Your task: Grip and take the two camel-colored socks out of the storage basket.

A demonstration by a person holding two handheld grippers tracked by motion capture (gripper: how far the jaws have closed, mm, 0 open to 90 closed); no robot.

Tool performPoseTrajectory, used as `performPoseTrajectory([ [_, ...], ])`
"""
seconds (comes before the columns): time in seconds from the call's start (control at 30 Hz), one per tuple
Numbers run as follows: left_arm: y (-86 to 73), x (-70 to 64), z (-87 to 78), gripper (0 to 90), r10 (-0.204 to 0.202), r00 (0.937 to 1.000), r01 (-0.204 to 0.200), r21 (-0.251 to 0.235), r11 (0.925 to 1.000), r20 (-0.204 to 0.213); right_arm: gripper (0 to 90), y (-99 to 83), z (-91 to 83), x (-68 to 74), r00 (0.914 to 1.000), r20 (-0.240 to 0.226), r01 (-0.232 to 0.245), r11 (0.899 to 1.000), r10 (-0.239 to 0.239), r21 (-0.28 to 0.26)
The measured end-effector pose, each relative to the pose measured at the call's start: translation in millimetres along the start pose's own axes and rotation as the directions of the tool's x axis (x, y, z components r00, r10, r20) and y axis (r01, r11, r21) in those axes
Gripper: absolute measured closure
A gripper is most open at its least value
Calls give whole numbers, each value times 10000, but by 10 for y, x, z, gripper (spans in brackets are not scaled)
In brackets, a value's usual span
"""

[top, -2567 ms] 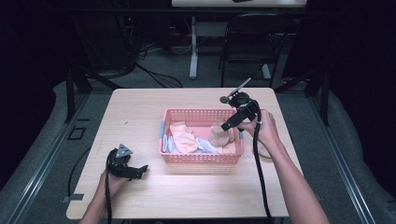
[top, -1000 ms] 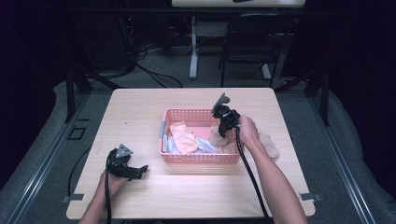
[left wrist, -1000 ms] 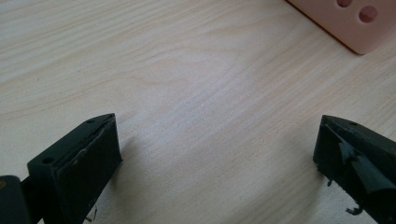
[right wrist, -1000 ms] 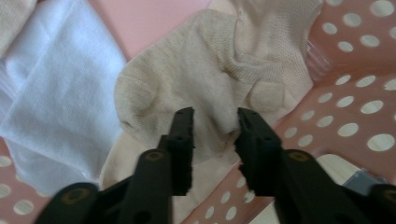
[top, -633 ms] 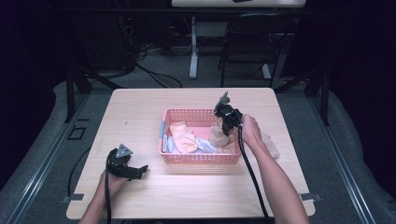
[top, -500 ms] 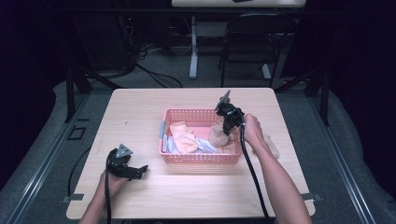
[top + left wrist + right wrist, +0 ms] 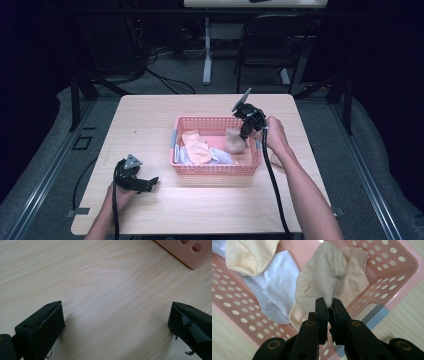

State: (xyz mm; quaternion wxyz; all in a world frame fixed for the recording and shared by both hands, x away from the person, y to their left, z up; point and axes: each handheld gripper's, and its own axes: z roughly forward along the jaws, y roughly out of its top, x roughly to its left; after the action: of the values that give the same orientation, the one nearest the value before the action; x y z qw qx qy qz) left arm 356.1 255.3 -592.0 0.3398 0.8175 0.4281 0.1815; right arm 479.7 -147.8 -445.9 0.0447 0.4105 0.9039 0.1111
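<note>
Beige sock (image 7: 322,282) is hanging from your right gripper (image 7: 328,306), jaws clamped on its edge, over the pink basket (image 7: 404,277); your left gripper (image 7: 116,322) is resting wide open, well apart.

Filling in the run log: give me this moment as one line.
right gripper: shut on beige sock, over pink basket | left gripper: open, idle above table | phase: sock lifted

Black chair (image 7: 267,47) and floor cables (image 7: 165,82) beyond the table (image 7: 150,115).
</note>
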Motion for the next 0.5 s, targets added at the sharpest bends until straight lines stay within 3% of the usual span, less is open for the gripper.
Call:
performPoseTrajectory([
  [0.2, 0, 0, 0, 4, -2, 10000, 2, 3, 10000, 7, 851, 4, -96, 85, 9994, 144, 313, 9990, -318, 315],
  [0.5, 0, 1, 1, 4, 12, 10000, -12, -7, 10000, -1, 850, 8, -271, 143, 9986, 7, 524, 9984, -524, 190],
])
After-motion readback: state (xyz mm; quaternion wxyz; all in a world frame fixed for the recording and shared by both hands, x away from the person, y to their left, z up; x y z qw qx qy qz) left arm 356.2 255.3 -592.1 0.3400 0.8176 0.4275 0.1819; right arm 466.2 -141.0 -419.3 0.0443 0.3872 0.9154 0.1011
